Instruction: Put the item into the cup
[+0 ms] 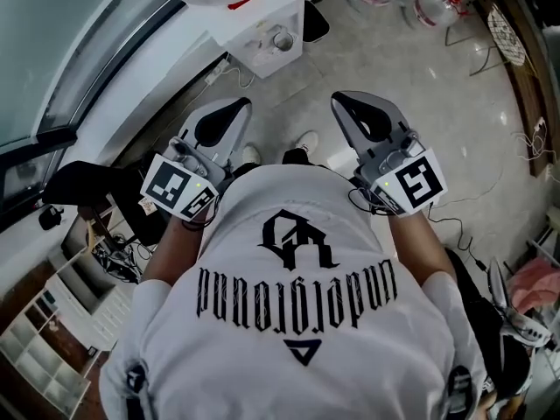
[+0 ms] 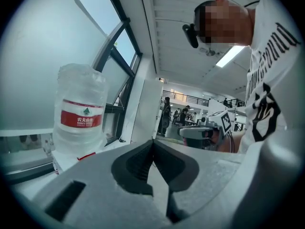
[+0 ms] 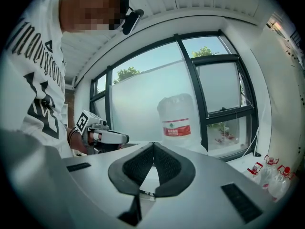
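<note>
The person's white T-shirt with black lettering [image 1: 297, 322] fills the head view. Both grippers are held against it, well back from the white water dispenser [image 1: 267, 33] that carries a large clear water bottle with a red label [image 2: 80, 113]. The left gripper [image 1: 226, 112] points towards that bottle, and its grey fingers [image 2: 136, 163] are pressed together at the tips with nothing between them. The right gripper [image 1: 354, 108] sits further from the bottle, and its fingers [image 3: 136, 166] likewise meet on nothing. Clear jugs with red handles [image 3: 269, 171] stand on the glossy grey floor [image 1: 437, 86] beside the dispenser. Neither the item nor the cup shows in any view.
</note>
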Demonstrator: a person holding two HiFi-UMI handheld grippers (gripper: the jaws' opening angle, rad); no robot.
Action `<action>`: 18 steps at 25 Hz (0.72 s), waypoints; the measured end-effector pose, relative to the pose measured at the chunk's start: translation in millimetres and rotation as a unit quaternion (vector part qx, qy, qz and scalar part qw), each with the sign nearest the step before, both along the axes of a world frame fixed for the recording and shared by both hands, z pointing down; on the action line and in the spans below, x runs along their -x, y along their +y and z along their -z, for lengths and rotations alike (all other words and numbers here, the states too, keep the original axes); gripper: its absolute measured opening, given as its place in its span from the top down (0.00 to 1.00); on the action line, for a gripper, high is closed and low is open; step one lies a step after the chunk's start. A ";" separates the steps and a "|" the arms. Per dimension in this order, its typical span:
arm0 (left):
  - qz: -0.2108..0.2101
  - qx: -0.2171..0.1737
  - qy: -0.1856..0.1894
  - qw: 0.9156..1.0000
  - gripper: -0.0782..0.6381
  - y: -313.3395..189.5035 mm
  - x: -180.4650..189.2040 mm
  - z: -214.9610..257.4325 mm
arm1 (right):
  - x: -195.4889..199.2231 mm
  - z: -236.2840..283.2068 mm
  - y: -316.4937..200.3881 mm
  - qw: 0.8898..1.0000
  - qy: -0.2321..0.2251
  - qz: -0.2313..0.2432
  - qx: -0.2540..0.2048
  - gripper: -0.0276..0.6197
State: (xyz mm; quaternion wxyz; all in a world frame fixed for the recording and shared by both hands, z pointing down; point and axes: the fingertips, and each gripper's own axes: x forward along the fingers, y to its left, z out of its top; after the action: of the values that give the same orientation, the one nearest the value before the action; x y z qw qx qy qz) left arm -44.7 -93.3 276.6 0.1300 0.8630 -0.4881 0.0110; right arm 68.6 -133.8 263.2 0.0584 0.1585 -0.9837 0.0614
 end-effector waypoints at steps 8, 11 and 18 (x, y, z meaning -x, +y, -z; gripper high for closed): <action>-0.005 0.002 0.012 1.000 0.87 54.6 28.9 -3.1 | 34.6 3.1 45.1 1.000 -0.002 -0.001 0.007 0.93; -0.002 -0.003 0.016 1.000 0.87 83.2 46.2 -1.6 | 51.2 6.1 71.1 1.000 0.004 -0.001 -0.001 0.93; -0.008 -0.014 0.018 1.000 0.87 147.5 80.6 2.9 | 80.9 8.7 135.2 1.000 0.005 -0.014 -0.009 0.93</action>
State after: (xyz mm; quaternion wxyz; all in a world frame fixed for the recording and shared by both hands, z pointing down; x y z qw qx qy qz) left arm -125.3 54.2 273.8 0.1266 0.8686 -0.4790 -0.0105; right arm -12.3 1.4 254.5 0.0614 0.1726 -0.9817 0.0521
